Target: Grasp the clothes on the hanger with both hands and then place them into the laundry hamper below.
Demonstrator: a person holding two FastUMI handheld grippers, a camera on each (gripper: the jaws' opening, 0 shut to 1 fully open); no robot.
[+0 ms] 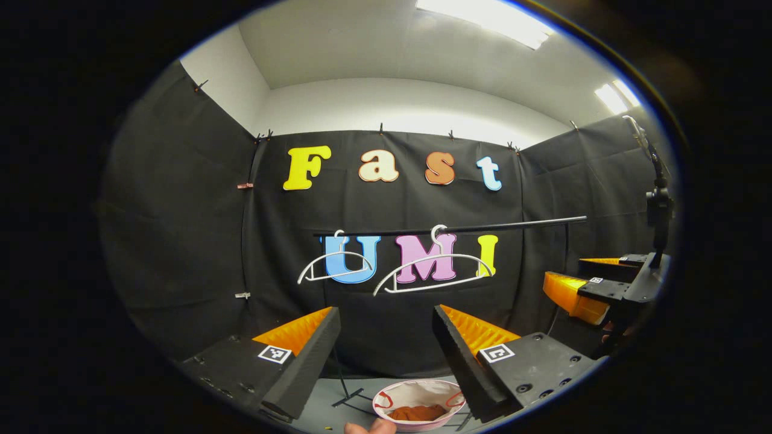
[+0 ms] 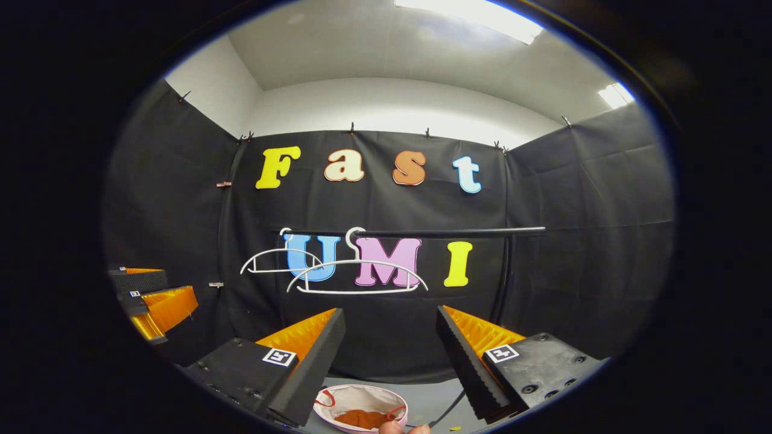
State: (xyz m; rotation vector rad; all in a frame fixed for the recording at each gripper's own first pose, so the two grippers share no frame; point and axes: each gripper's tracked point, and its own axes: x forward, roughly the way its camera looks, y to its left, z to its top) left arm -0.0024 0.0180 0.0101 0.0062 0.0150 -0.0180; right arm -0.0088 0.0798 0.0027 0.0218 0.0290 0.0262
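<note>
Two bare white hangers [image 1: 433, 272] [image 2: 357, 277] hang from a black rail [image 1: 458, 228] [image 2: 449, 232] on the back wall. Below, a round white hamper [image 1: 417, 402] [image 2: 360, 415] holds a rust-orange garment [image 1: 416, 413] [image 2: 362, 419]. My left gripper [image 1: 386, 319] is open, fingers spread wide with nothing between them, held high in front of the hangers. My right gripper [image 2: 391, 319] is open too and holds nothing. In the left gripper view the right gripper [image 1: 594, 289] shows at the right edge; in the right gripper view the left gripper [image 2: 151, 298] shows at the left edge.
The rail stands on a black upright [image 2: 503, 277] at its right end. Black base bars [image 1: 353, 398] lie on the grey floor beside the hamper. A fingertip [image 1: 371, 428] shows at the bottom edge of the left gripper view, another [image 2: 404, 428] in the right gripper view.
</note>
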